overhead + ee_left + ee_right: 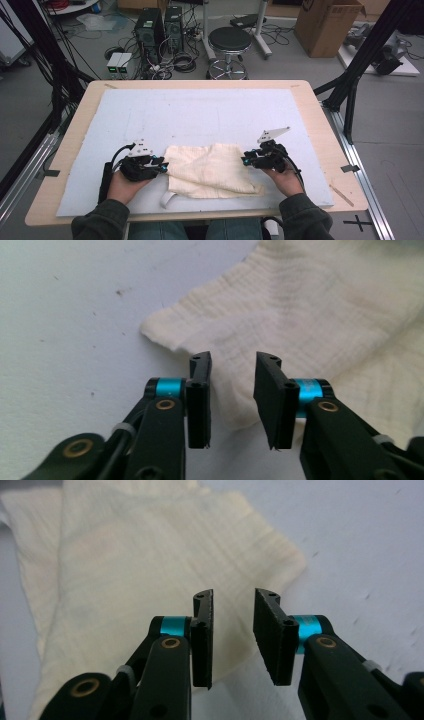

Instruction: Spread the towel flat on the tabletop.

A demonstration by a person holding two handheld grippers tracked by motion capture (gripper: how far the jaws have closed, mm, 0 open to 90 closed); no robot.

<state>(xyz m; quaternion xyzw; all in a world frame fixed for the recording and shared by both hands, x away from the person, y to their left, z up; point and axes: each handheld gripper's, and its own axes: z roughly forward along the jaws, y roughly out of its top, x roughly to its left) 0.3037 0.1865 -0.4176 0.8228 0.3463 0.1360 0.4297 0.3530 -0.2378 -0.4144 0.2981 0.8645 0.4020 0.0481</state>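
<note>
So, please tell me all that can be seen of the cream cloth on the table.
The cream cloth looks like soft, crinkled woven cotton, folded into a rough rectangle of more than one layer, with uneven edges. It lies flat on the pale blue mat, near the person's side. A white strip shows by its near left corner. The left gripper and the right gripper are at its two ends with jaws apart above the fabric, and nothing is pinched.
</note>
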